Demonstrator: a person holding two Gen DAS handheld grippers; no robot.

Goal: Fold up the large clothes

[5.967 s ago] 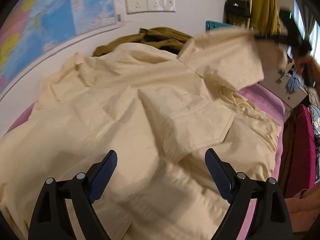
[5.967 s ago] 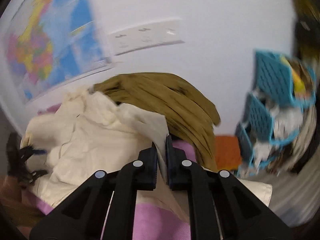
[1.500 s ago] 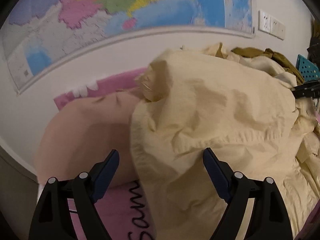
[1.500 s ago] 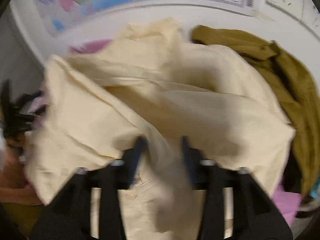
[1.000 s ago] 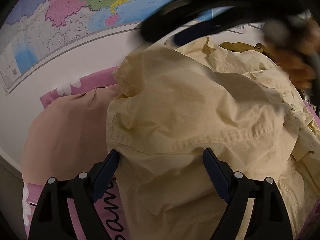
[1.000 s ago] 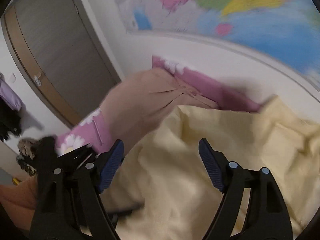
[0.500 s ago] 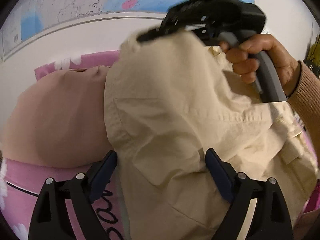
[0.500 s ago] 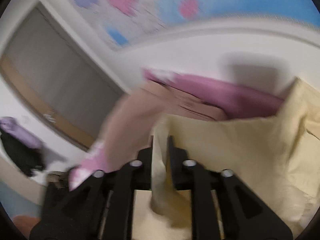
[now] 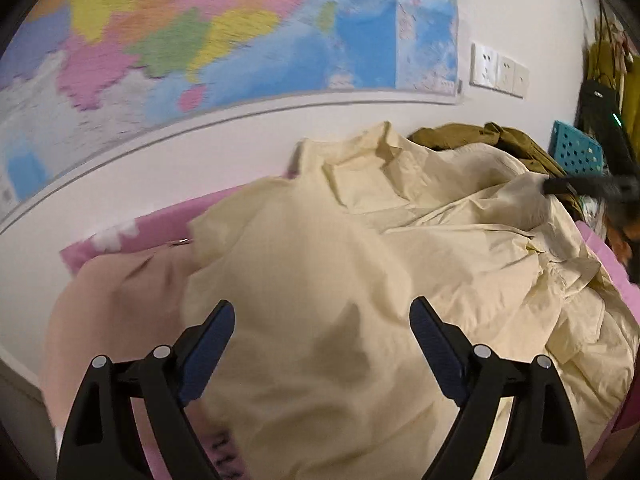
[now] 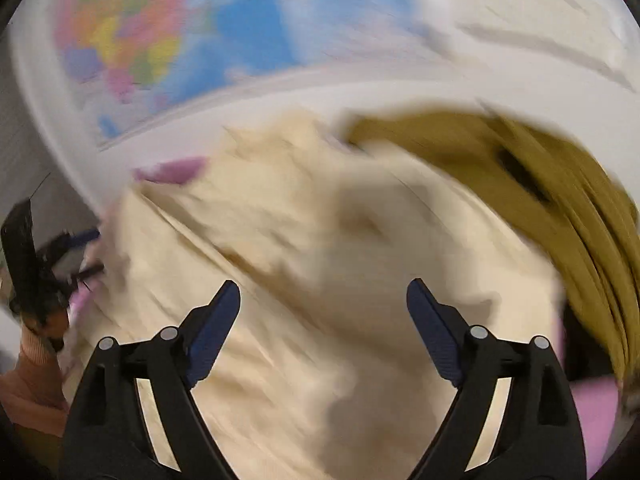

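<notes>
A large cream garment [image 9: 400,240] lies crumpled across the pink bed [image 9: 160,224]. My left gripper [image 9: 322,306] hovers open above its near-left fold, with cloth below the blue pads but nothing pinched. In the right wrist view, which is motion-blurred, the same cream garment [image 10: 320,240] fills the middle. My right gripper [image 10: 323,285] hangs over it with its jaws opening and no cloth between them. From the left wrist view, the right gripper [image 9: 580,186] shows as a dark blur at the garment's far right edge. The left gripper [image 10: 60,256] appears small at the far left of the right wrist view.
An olive garment [image 9: 488,140] is heaped behind the cream one against the wall. A peach-coloured cloth or pillow [image 9: 112,304] sits at the left end of the bed. A map [image 9: 240,32] and wall sockets [image 9: 498,70] are on the wall; a blue perforated basket [image 9: 576,152] stands far right.
The right gripper, shut on the cream garment's edge half a second ago near the left gripper, has released it and swung away to the right. The cloth has dropped onto the pile.
</notes>
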